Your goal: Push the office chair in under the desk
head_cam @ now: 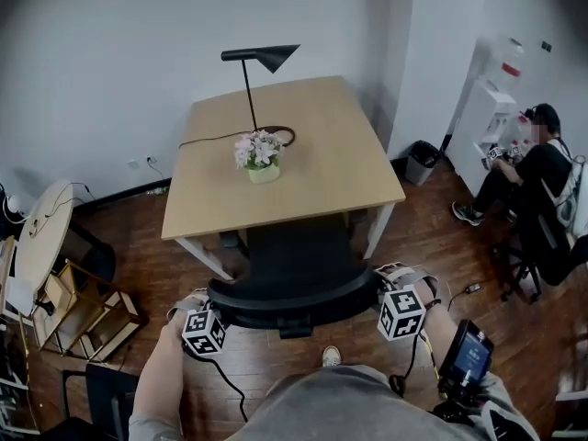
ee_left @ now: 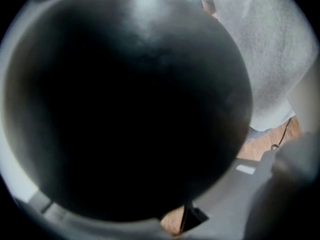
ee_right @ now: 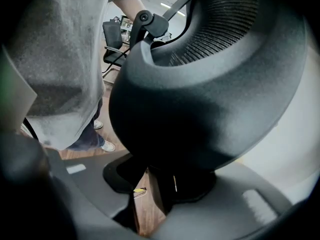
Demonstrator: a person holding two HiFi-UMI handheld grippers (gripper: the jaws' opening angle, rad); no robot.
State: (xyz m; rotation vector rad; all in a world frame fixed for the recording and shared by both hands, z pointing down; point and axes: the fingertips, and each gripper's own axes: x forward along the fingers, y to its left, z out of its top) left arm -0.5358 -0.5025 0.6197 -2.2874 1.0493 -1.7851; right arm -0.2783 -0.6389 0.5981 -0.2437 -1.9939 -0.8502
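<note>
Left gripper (head_cam: 198, 314) and right gripper (head_cam: 390, 289) clamp the black mesh office chair (head_cam: 294, 274), seemingly mid-push. Next: straight further under the pale wooden desk (head_cam: 326, 159).

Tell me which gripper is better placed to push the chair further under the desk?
Neither clearly: the left gripper and right gripper clamp opposite ends of the office chair backrest, roughly centred on the desk. Push with both.

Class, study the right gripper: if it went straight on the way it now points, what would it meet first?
The chair: the right gripper already has its back's edge between its jaws, pressed close. Past it, probably floor under the desk, though depth is unclear.
</note>
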